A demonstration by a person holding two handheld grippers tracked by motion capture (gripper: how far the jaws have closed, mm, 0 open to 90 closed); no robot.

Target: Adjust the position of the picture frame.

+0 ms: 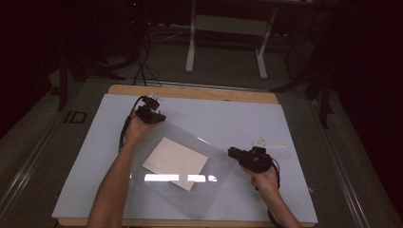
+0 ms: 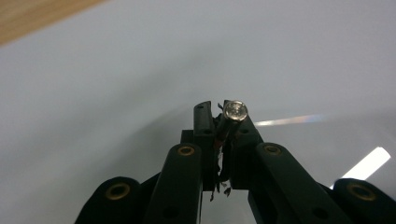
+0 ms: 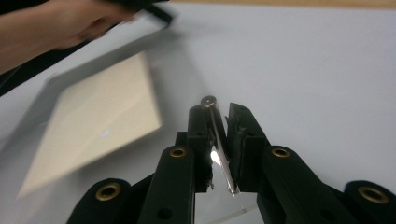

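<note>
A large clear plastic sheet [image 1: 216,164] lies slantwise on the pale blue mat [image 1: 228,116], with a cream square of paper [image 1: 175,162] beneath or inside it. My left gripper [image 1: 161,117] is shut on the sheet's far left corner; in the left gripper view its jaws [image 2: 219,112] pinch the sheet's [image 2: 317,135] edge. At the sheet's right corner, my right gripper [image 1: 231,152] is shut on it. In the right gripper view the jaws [image 3: 219,109] clamp the shiny edge, with the paper [image 3: 93,121] to the left under the sheet [image 3: 168,79].
A small white flat piece [image 1: 269,142] lies on the mat just beyond my right gripper. The wooden table edge [image 1: 190,91] runs along the mat's far side. The person's other hand [image 3: 70,18] shows at the top left of the right gripper view.
</note>
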